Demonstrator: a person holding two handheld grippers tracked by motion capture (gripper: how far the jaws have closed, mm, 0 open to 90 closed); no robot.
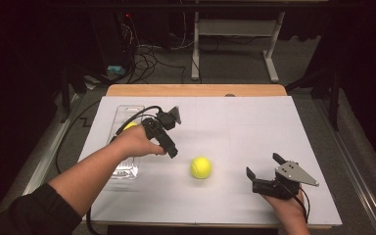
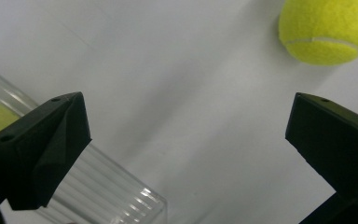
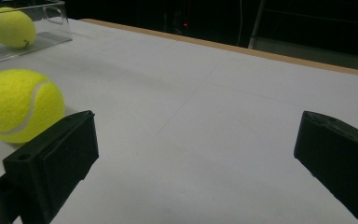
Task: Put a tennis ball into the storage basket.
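High view: my left gripper [image 1: 169, 147] and right gripper [image 1: 264, 172] flank the loose tennis ball [image 1: 200, 167] on the worktop [image 1: 254, 122], both jaws apart, empty.

I see a bright yellow tennis ball [image 1: 200, 167] lying loose on the white table sheet, just below the centre of the high view, its pale seam curving across the felt. A second yellow tennis ball [image 1: 129, 125] sits at centre left inside a clear plastic tray [image 1: 125, 169], which lies lengthwise and flat along the sheet's left edge.
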